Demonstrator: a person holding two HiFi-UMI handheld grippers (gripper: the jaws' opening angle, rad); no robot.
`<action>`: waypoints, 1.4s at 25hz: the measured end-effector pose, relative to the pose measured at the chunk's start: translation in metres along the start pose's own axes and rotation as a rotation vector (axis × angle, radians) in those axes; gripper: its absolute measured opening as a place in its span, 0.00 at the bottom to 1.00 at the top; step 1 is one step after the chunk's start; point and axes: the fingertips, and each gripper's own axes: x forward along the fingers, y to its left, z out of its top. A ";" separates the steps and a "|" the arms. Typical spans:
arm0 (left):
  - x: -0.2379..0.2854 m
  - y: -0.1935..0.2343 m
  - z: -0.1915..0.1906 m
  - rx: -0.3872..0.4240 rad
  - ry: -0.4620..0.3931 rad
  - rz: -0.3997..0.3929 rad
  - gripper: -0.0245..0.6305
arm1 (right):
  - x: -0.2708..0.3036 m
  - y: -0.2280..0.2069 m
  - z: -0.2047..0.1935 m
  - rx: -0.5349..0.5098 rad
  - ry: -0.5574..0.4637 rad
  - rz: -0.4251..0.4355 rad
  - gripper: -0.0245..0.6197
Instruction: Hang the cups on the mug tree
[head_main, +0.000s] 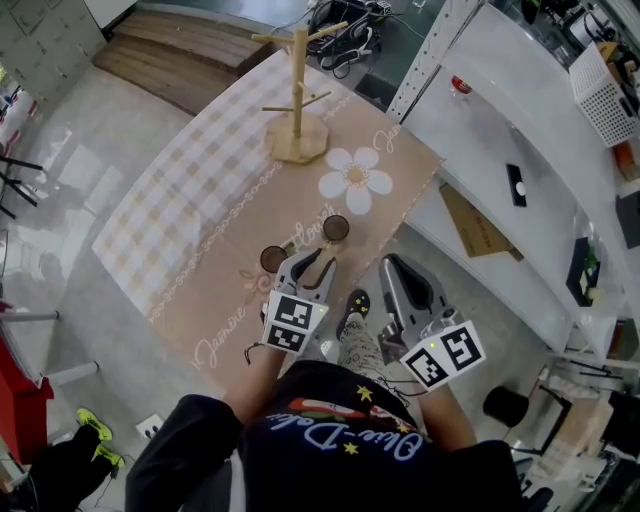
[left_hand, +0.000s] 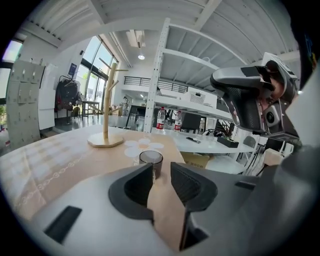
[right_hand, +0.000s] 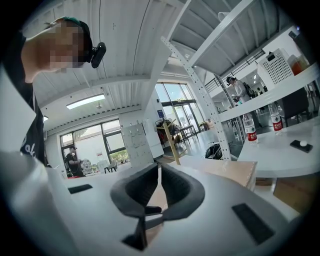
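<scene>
A wooden mug tree (head_main: 296, 130) stands bare at the far end of the table, with no cup on its pegs. Two dark glass cups rest on the cloth close to me: one (head_main: 273, 258) beside my left gripper, the other (head_main: 335, 228) just beyond its tips. My left gripper (head_main: 313, 266) is open low over the cloth and holds nothing. In the left gripper view the cup (left_hand: 151, 159) stands just past the open left gripper (left_hand: 161, 172), and the mug tree (left_hand: 106, 135) is farther back on the left. My right gripper (head_main: 397, 272) hangs off the table's right edge, shut and empty. The right gripper (right_hand: 159, 170) shows its tips together.
The table wears a beige checked cloth (head_main: 190, 190) with a white flower print (head_main: 355, 180). A white shelving rack (head_main: 520, 120) runs along the right with small items on it. Water bottles (left_hand: 161, 117) stand on a shelf. A wooden platform (head_main: 180, 55) lies beyond the table.
</scene>
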 end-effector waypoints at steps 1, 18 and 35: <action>0.001 0.000 -0.001 -0.007 0.005 0.001 0.20 | -0.001 -0.001 0.000 0.001 0.000 -0.004 0.08; 0.023 0.008 -0.024 -0.021 0.100 0.081 0.20 | -0.007 -0.003 0.001 0.001 -0.005 -0.012 0.08; 0.038 0.016 -0.037 -0.038 0.206 0.157 0.20 | -0.015 -0.016 0.009 0.004 -0.022 -0.028 0.08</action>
